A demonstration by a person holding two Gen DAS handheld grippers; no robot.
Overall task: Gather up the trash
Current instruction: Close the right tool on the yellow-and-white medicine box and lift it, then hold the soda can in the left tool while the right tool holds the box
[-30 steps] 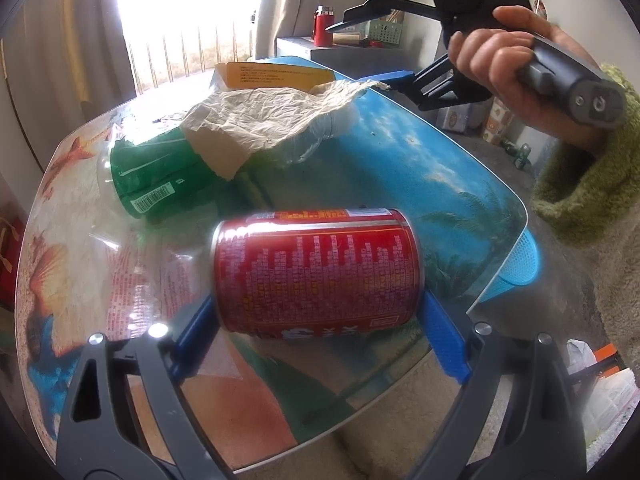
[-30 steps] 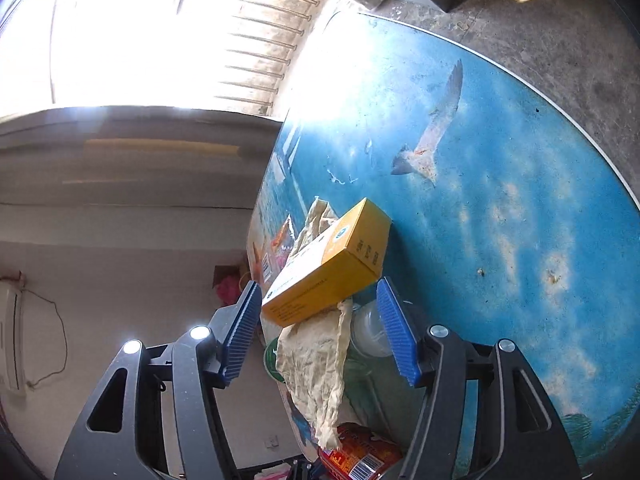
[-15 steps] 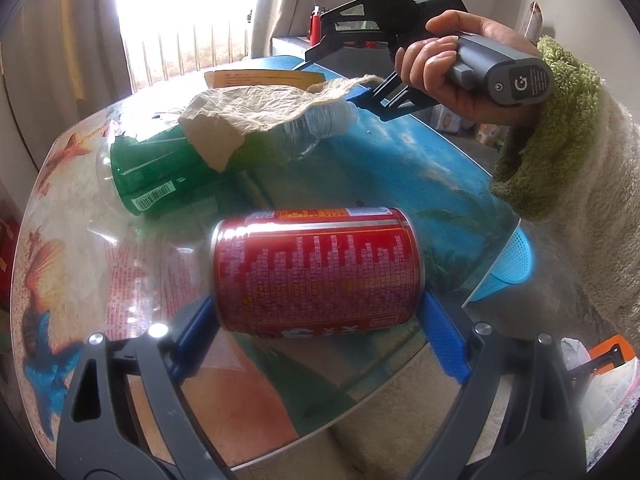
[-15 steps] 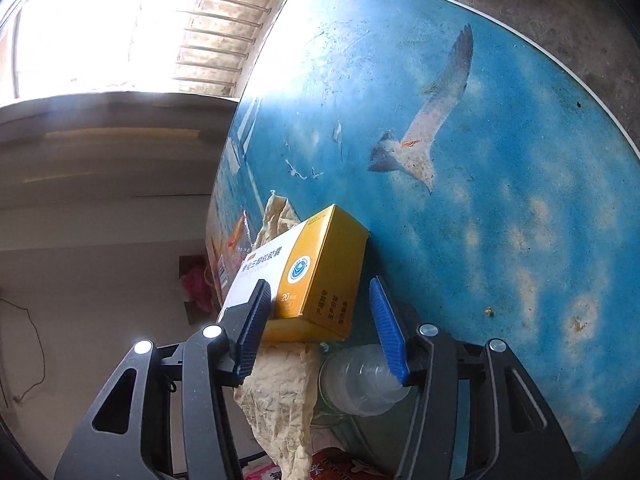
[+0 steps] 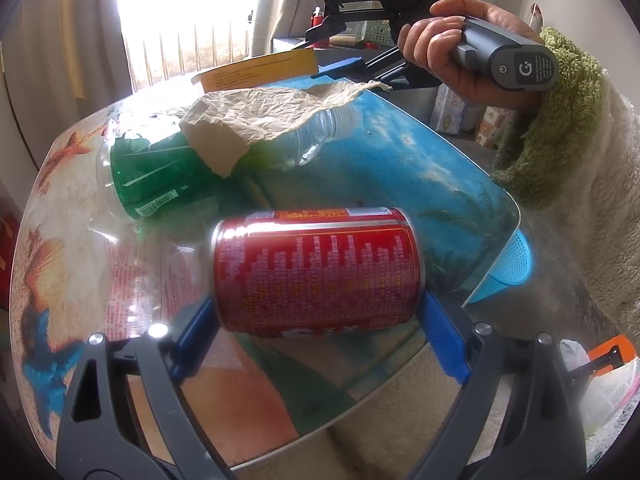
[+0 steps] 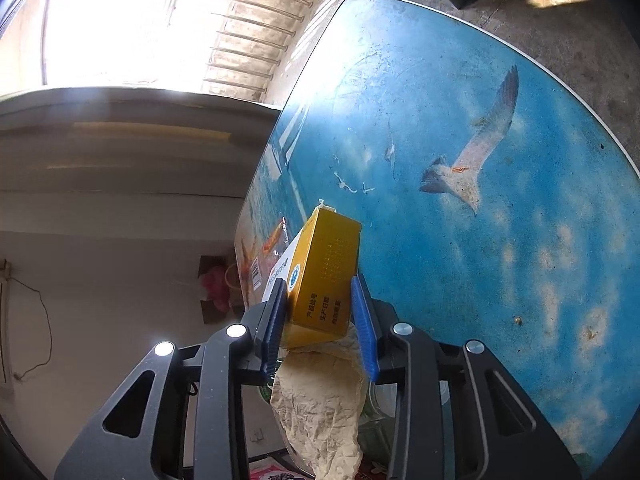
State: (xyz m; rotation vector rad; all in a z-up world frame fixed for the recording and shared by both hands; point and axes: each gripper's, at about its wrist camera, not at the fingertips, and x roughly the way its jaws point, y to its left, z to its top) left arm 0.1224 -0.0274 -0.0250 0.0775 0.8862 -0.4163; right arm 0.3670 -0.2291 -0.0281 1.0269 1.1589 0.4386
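Claw [image 6: 320, 312] closing — yellow box [image 6: 324, 276] (seemingly gripped)

A round glass-topped table [image 5: 420, 184] carries a printed seaside scene, with a gull [image 6: 468, 172] over blue sky and starfish near its rim. Bright daylight comes through a barred window [image 5: 180, 20]. A blue mesh basket [image 5: 508, 272] sits below the table's edge.
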